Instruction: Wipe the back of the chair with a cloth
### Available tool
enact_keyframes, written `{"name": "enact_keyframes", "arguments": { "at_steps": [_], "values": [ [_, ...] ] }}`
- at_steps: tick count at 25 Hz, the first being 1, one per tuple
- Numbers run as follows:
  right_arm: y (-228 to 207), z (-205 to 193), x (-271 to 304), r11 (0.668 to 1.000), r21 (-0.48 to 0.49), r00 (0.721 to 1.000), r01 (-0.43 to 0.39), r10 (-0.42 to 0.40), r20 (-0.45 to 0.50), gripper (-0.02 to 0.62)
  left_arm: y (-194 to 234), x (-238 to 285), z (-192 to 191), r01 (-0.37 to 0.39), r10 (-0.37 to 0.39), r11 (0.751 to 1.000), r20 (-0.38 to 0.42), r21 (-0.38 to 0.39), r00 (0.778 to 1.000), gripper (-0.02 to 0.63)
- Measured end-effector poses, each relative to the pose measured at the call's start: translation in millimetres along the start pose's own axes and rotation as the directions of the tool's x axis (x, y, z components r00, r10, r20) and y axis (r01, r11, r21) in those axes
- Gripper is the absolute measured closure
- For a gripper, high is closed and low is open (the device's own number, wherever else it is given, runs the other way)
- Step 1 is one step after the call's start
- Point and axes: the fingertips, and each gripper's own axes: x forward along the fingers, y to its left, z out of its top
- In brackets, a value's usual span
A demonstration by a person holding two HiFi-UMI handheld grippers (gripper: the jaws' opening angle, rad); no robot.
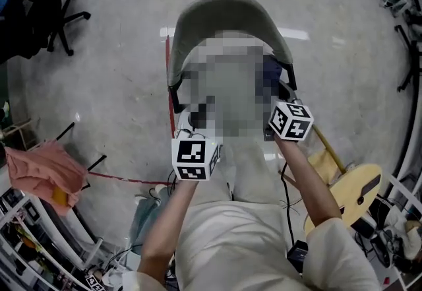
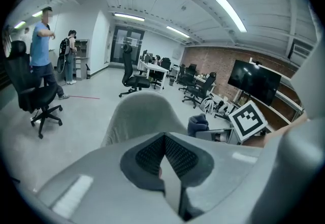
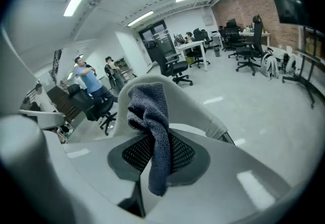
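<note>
The chair's grey curved back [image 1: 227,9] stands straight ahead of me; a mosaic patch hides the seat area. My right gripper [image 3: 152,156] is shut on a dark blue-grey cloth [image 3: 153,116] that bunches above the jaws and hangs down between them, just short of the chair back [image 3: 195,103]. In the head view the cloth [image 1: 271,69] shows by the back's right side, beyond the right marker cube [image 1: 291,120]. My left gripper [image 2: 165,161] is shut with nothing in it, pointing at the chair back [image 2: 142,116]; its marker cube [image 1: 194,159] sits lower left.
Black office chairs [image 1: 39,12] stand at the far left. An orange cloth [image 1: 43,171] lies over a rack on the left, and a round wooden stool [image 1: 353,192] stands at the right. Two people [image 2: 43,45] stand far off in the open office.
</note>
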Motion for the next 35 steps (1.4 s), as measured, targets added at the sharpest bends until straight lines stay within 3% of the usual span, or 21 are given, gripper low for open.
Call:
{"name": "enact_keyframes", "arguments": {
  "at_steps": [3, 6, 9, 18, 22, 26, 35],
  "values": [
    [32, 20, -30, 0.996, -0.068, 0.998, -0.050, 0.052, 0.027, 0.512, -10, -17, 14, 0.004, -0.004, 1.000, 0.017, -0.005, 1.000, 0.604],
    [61, 46, -64, 0.987, -0.137, 0.992, -0.086, 0.097, 0.076, 0.512, -20, -37, 29, 0.020, -0.017, 0.997, 0.043, -0.073, 0.999, 0.604],
    [86, 67, -104, 0.977, -0.182, 0.982, -0.114, 0.138, 0.126, 0.512, -34, -65, 41, 0.019, -0.012, 0.996, 0.066, -0.093, 0.998, 0.604],
    [152, 112, -208, 0.949, -0.240, 0.935, -0.205, 0.262, 0.238, 0.512, -75, -128, 97, 0.056, -0.054, 0.998, 0.169, -0.006, 0.984, 0.606],
    [178, 115, -249, 0.936, -0.258, 0.911, -0.239, 0.308, 0.274, 0.512, -89, -161, 122, 0.059, -0.056, 0.998, 0.206, -0.006, 0.977, 0.604],
    [191, 121, -285, 0.930, -0.270, 0.886, -0.251, 0.333, 0.323, 0.512, -103, -192, 143, 0.041, -0.052, 0.998, 0.284, 0.044, 0.957, 0.606],
    [200, 123, -324, 0.921, -0.289, 0.853, -0.261, 0.360, 0.378, 0.512, -134, -222, 143, 0.002, -0.031, 0.996, 0.333, 0.089, 0.942, 0.604]
  ]
}}
